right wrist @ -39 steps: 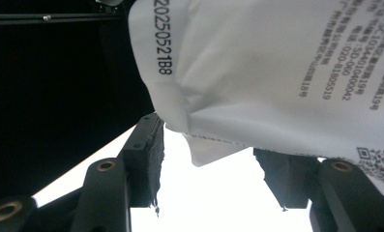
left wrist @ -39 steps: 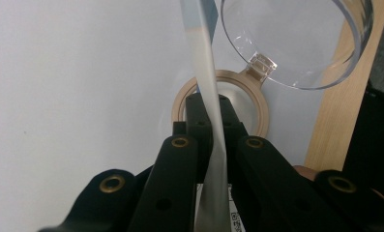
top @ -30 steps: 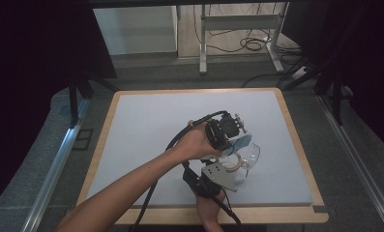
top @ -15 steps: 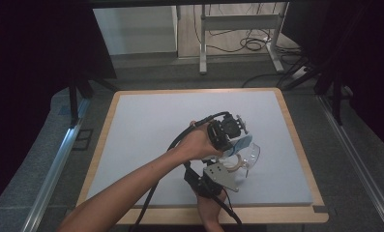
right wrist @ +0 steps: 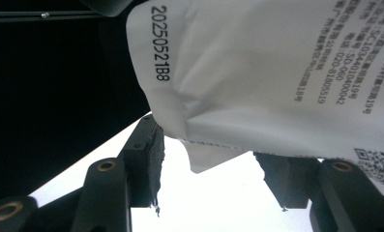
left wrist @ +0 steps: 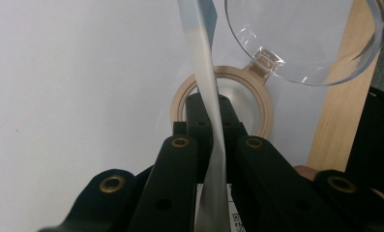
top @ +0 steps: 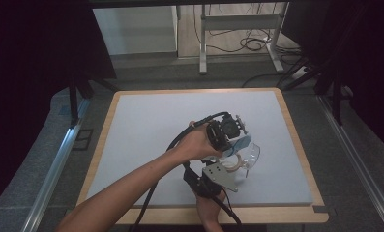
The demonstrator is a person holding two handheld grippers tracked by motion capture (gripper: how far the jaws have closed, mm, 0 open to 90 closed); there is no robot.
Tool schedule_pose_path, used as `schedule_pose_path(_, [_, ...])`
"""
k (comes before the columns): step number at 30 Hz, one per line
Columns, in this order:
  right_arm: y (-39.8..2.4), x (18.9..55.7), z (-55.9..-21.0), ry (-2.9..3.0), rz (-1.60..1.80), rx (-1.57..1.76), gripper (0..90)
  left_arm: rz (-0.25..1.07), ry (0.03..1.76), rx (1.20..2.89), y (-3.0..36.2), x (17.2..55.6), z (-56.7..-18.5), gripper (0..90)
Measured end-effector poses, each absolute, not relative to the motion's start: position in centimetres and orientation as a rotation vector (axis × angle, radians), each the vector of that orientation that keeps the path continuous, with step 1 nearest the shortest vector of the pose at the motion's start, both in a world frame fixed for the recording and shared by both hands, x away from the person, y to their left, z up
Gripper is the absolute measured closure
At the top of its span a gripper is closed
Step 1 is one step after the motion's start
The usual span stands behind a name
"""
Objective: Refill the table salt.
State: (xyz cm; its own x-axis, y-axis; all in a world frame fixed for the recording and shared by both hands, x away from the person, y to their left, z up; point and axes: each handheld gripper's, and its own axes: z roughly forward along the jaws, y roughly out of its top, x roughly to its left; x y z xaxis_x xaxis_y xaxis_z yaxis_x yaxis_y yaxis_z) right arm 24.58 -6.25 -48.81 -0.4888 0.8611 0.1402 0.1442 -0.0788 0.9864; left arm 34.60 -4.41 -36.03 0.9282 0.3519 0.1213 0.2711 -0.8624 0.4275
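Observation:
A white printed packet (right wrist: 276, 72) hangs between my two grippers over the mat. In the left gripper view I see the packet (left wrist: 204, 63) edge-on, and my left gripper (left wrist: 210, 104) is shut on that thin edge. My right gripper (right wrist: 214, 154) has its jaws on either side of the packet's lower end, with the pads meeting it beside a small torn flap. From the high view, the left gripper (top: 234, 144) comes in from above and the right gripper (top: 228, 169) from the near edge. Under them lie a wooden ring (left wrist: 264, 104) and a clear glass bowl (left wrist: 301, 43).
A grey-blue mat with a wooden border (top: 155, 125) covers the table. The glass bowl (top: 251, 153) sits right of centre, near the front. Black cables trail from both grippers toward the near edge. Metal rails run along both sides of the table.

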Motion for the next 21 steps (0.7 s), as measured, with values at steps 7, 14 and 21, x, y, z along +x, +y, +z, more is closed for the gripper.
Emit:
schedule_pose_path(7, [-6.21,24.56,-48.83,1.634,1.612,1.089,45.4,0.263,0.454,2.664,-4.15,34.65,-36.05,89.2])
schedule_pose_path(14, [-6.27,24.53,-48.97,1.637,1.61,1.088,45.4,0.247,0.465,2.642,-3.9,34.67,-36.13,89.2])
schedule_pose_path(21, [-6.33,24.55,-49.05,1.645,1.601,1.082,45.4,0.227,0.47,2.612,-3.44,34.8,-35.95,89.0])
